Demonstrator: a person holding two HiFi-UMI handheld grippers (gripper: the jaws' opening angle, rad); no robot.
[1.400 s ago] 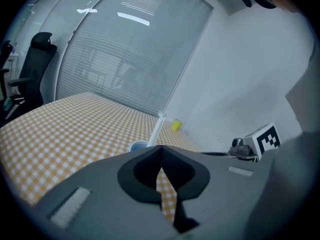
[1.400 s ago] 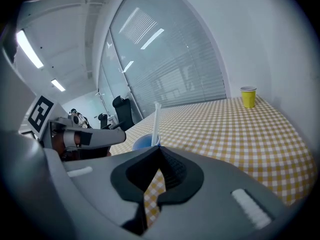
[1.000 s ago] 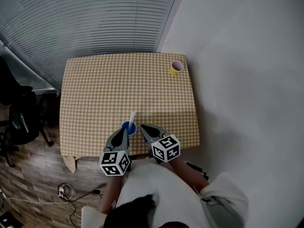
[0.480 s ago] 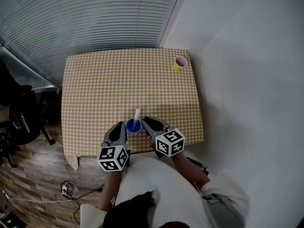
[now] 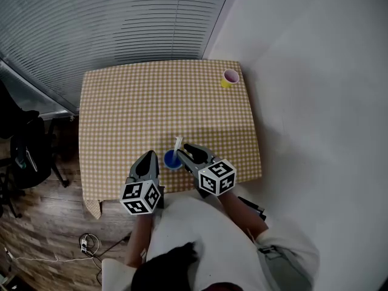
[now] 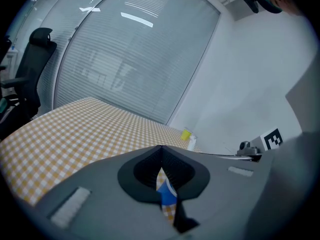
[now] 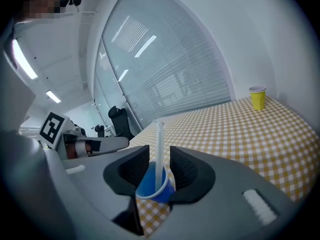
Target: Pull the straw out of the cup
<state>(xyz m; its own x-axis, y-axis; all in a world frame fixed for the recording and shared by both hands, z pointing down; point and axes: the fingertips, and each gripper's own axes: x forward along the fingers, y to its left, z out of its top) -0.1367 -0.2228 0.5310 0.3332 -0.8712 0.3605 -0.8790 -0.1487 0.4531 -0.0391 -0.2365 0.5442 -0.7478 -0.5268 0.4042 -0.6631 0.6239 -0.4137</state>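
Step in hand: taking hold of the straw; nothing is lifted yet.

- Blue cup [image 7: 150, 188] stands on the checked table [image 5: 121, 114], lower centre of the head view, near the table's front edge. The white straw [image 7: 160, 134] is upright in it and not yet out.
- Right gripper [image 7: 159, 156]: jaws have just been opening and now stand moderately apart. The straw rises between them, with a gap on both sides, so the pads do not press it.
- Left gripper [image 6: 161, 151]: jaws closed tip to tip on nothing. It sits just left of the cup; probably not touching, though the head view is too small to be sure.
- Yellow cup [image 5: 229, 78]: upper right corner of the table, well apart and not involved.

Next move, as judged: close the right jaws on the straw above the cup's rim and draw it straight up. A light cup may ride up or tip, so the left gripper would need to open and steady it.
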